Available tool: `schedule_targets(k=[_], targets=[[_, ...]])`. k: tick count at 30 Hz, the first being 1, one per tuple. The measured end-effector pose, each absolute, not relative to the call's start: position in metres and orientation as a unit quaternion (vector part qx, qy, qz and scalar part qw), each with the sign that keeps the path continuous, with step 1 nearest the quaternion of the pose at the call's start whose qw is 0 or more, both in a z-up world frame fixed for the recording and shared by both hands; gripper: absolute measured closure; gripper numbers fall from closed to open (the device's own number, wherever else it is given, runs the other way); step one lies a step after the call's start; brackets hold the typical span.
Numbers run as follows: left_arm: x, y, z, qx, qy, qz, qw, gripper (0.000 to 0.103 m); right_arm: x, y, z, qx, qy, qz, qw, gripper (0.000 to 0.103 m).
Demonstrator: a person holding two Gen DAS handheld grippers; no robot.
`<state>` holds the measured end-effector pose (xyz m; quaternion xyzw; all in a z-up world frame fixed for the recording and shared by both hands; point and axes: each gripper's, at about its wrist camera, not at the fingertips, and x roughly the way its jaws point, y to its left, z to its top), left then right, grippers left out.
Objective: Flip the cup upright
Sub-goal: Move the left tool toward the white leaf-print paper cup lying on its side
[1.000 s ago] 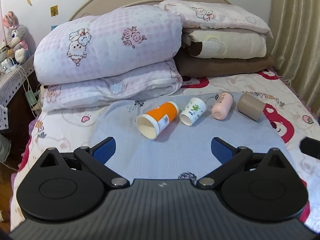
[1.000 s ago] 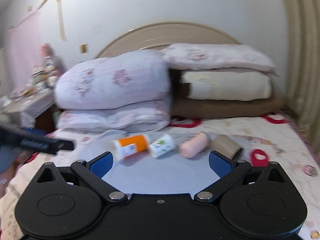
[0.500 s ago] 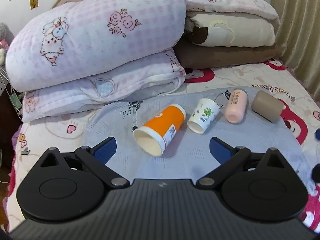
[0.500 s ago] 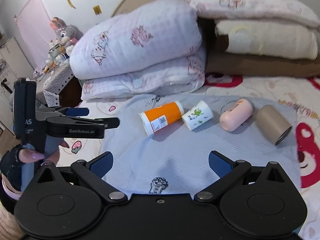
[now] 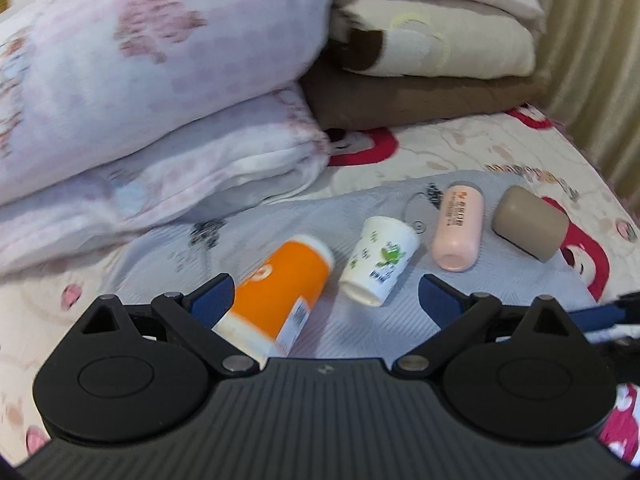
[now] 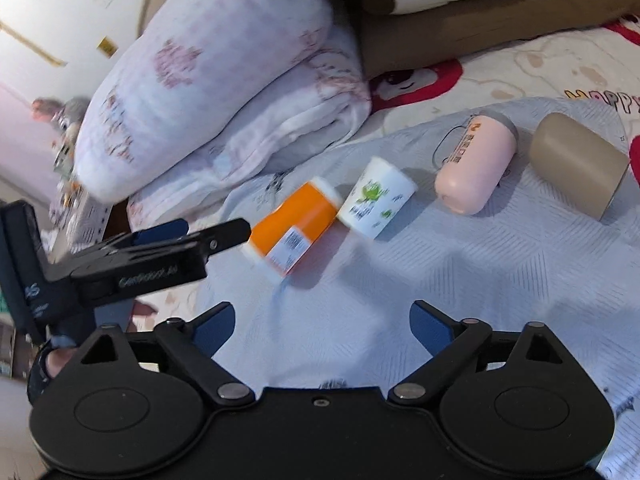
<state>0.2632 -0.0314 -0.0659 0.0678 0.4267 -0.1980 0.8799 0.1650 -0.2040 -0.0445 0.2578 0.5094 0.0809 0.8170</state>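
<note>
Four cups lay on their sides in a row on a pale grey cloth (image 6: pixel 460 280) spread over the bed (image 5: pixel 460 152). From left to right they were an orange paper cup (image 5: pixel 276 296), a white paper cup with a green print (image 5: pixel 380 264), a pink cup (image 5: pixel 458 232) and a tan cup (image 5: pixel 528 228).

The left gripper (image 5: pixel 324 300) had its jaws spread wide and gripped nothing. In the left wrist view its left finger overlapped the rim end of the orange paper cup, though motion blur made it hard to say whether they touched. In the right wrist view the same gripper (image 6: pixel 224 232) reached in from the left with its tip just beside that cup's open end.

The right gripper (image 6: pixel 322 322) hung over bare cloth nearer the camera, well apart from the cups, its jaws also wide and empty. Folded quilts (image 6: pixel 224 80) and blankets (image 5: pixel 432 64) were stacked behind the row.
</note>
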Motion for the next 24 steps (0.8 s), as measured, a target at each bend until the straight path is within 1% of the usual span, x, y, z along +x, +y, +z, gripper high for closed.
schedule_targets(k=[1, 3, 4, 7, 9, 11, 12, 13, 18, 21, 24], targets=[[0.268, -0.035, -0.07, 0.074, 0.428, -0.207, 0.877, 0.006, 0.169, -0.207, -0.051, 0.263, 0.504, 0.075, 0.819, 0.015], [0.277, -0.043, -0.079, 0.092, 0.428, -0.216, 0.873, 0.011, 0.177, -0.214, -0.063, 0.272, 0.494, 0.066, 0.824, 0.018], [0.28, -0.046, -0.083, 0.097, 0.426, -0.221, 0.872, 0.013, 0.18, -0.216, -0.068, 0.271, 0.488, 0.064, 0.827, 0.022], [0.289, -0.051, -0.092, 0.092, 0.432, -0.239, 0.865, 0.016, 0.19, -0.215, -0.077, 0.235, 0.464, 0.055, 0.852, 0.026], [0.295, -0.056, -0.097, 0.089, 0.435, -0.25, 0.861, 0.016, 0.194, -0.211, -0.082, 0.209, 0.443, 0.051, 0.87, 0.026], [0.3, -0.063, -0.102, 0.088, 0.441, -0.26, 0.854, 0.018, 0.2, -0.212, -0.091, 0.216, 0.435, 0.052, 0.873, 0.026], [0.303, -0.065, -0.104, 0.089, 0.444, -0.258, 0.854, 0.025, 0.204, -0.213, -0.096, 0.227, 0.434, 0.057, 0.87, 0.026], [0.307, -0.067, -0.106, 0.092, 0.447, -0.252, 0.853, 0.028, 0.208, -0.213, -0.1, 0.235, 0.433, 0.057, 0.868, 0.026], [0.324, -0.06, -0.116, 0.078, 0.465, -0.235, 0.85, 0.028, 0.22, -0.213, -0.124, 0.264, 0.425, 0.055, 0.864, 0.026], [0.329, -0.06, -0.115, 0.09, 0.459, -0.231, 0.853, 0.028, 0.223, -0.211, -0.14, 0.291, 0.424, 0.056, 0.856, 0.026], [0.342, -0.063, -0.116, 0.086, 0.46, -0.234, 0.852, 0.03, 0.231, -0.206, -0.152, 0.304, 0.426, 0.05, 0.851, 0.026]])
